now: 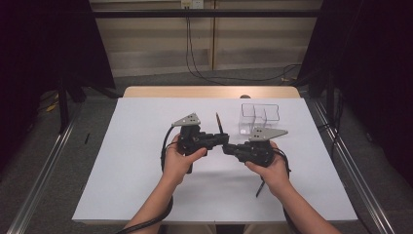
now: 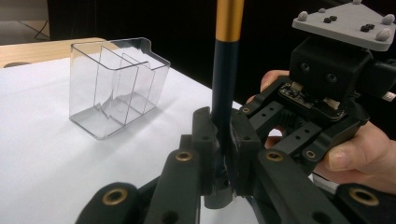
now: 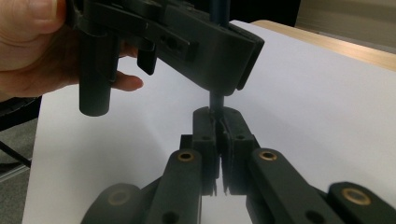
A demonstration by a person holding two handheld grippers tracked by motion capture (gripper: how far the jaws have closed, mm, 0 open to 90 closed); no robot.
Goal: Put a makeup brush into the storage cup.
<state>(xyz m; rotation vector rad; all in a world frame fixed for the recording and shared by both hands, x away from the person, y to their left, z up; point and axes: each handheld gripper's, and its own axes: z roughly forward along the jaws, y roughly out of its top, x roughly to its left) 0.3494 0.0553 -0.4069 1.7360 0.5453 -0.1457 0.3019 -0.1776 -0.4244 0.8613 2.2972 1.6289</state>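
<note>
On the white table (image 1: 122, 165), the left gripper (image 1: 221, 138) is clamped on a dark pen (image 2: 225, 93) with a gold band, held upright between its jaws. Just right, the right gripper (image 1: 229, 147) pinches what seems the pen's lower end, though that view is dim. Farther right, behind both, stands a clear divided container (image 1: 259, 118), its compartments apparently empty.

White table (image 1: 122, 161) at frame centre. Left gripper (image 1: 225, 139) and right gripper (image 1: 227, 148) meet nose to nose mid-frame, each in a hand. Thin dark pen (image 1: 219, 123) rises above left gripper's tip. Clear divided container (image 1: 259, 117) just right of pen, upper centre-right.
</note>
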